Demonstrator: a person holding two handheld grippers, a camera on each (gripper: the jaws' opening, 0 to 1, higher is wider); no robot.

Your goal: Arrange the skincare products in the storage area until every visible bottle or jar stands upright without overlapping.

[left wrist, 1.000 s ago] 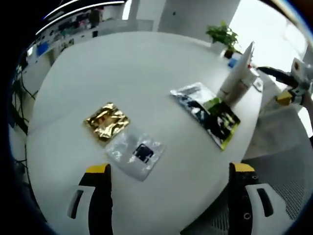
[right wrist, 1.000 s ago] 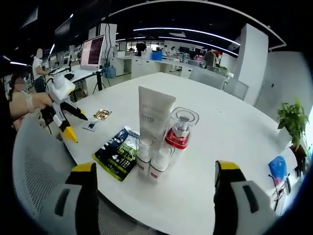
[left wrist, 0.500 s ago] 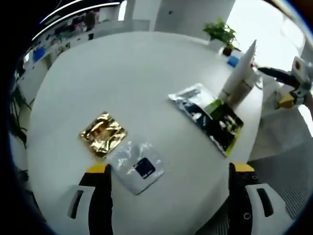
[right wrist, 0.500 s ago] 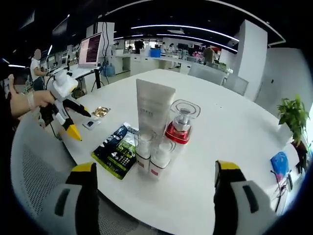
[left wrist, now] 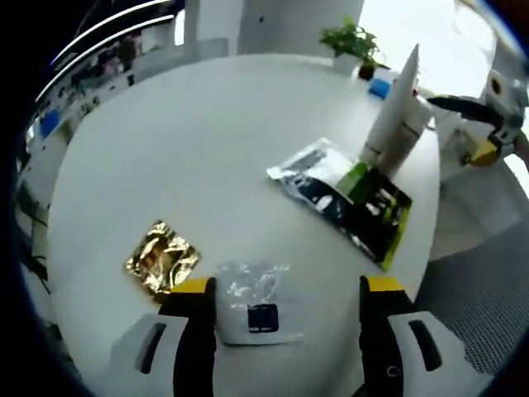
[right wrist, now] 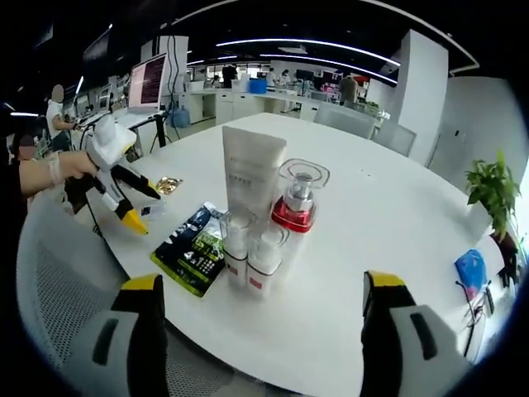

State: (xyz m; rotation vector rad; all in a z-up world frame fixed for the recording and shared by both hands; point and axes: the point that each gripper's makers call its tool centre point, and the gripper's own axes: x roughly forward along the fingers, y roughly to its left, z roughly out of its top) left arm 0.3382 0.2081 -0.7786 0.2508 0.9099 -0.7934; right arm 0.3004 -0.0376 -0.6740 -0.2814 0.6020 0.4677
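My left gripper (left wrist: 285,289) straddles, jaws apart, a clear plastic sachet (left wrist: 256,302) lying flat at the round white table's (left wrist: 207,141) near edge. My right gripper (right wrist: 260,285) hangs open, empty. Beyond it, a white tube (right wrist: 250,169) and three small bottles (right wrist: 248,248) already stand upright, so I judge little remains.

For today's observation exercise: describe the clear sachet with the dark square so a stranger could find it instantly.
Start at the round white table and go to its near edge, where the left tool has its jaws open. The clear sachet lies flat between them. Unlike the crinkled gold sachet beside it, it is see-through with one small dark square.
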